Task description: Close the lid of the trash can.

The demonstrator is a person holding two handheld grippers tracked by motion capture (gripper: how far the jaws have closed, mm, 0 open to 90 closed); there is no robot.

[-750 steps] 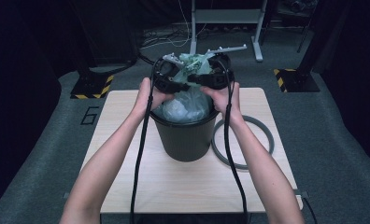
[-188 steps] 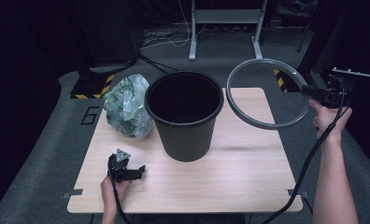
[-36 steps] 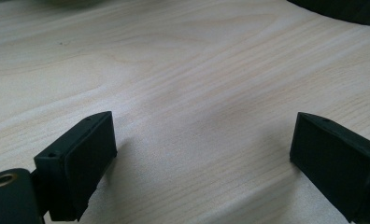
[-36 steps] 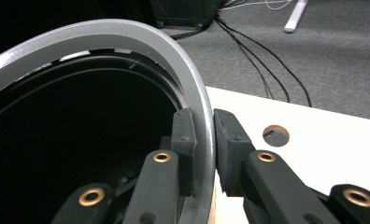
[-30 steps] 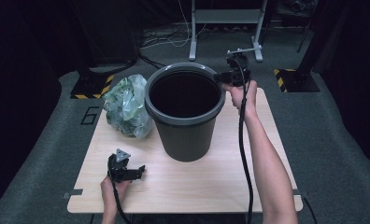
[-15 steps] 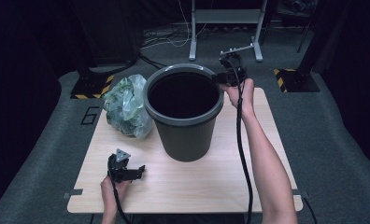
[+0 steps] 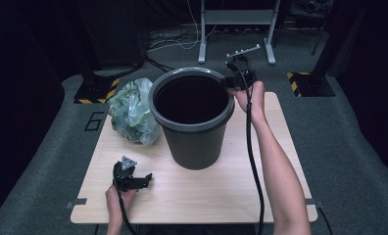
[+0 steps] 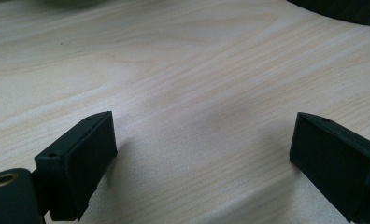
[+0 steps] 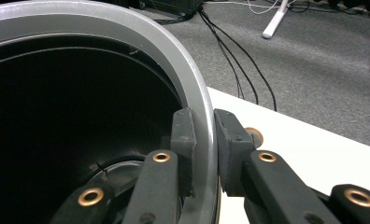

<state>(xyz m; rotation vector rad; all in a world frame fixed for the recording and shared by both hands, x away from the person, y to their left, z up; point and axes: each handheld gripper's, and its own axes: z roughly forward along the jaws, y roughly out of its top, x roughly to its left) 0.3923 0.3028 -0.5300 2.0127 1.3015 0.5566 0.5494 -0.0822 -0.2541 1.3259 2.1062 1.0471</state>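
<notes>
1. My right hand-held gripper point(image 7: 232, 81) is pinching the grey ring point(image 9: 192, 88) that sits on top of the bin point(image 7: 194, 129), one jaw inside the rim and one outside. In the right gripper view the pads are pressed on either side of the band. I reckon I'm seating the ring on the bin's lip, so holding it by the edge makes sense.
2. The bin stands upright in the middle of the high view, dark inside.
3. My left hand-held gripper point(image 7: 133, 178) rests at the lower left of the high view, jaws spread wide with nothing between them, just bare wood. Parked there out of the way, I'd say.
4. The crumpled green-and-clear bag point(image 7: 132, 111) lies just left of the bin, touching or nearly so.
5. The bench point(image 7: 216, 196) is pale wood, otherwise uncluttered.
6. Around it there's grey carpet, black-and-yellow hazard tape on the floor upper left and right, cables and a white stand's legs at the top.
</notes>
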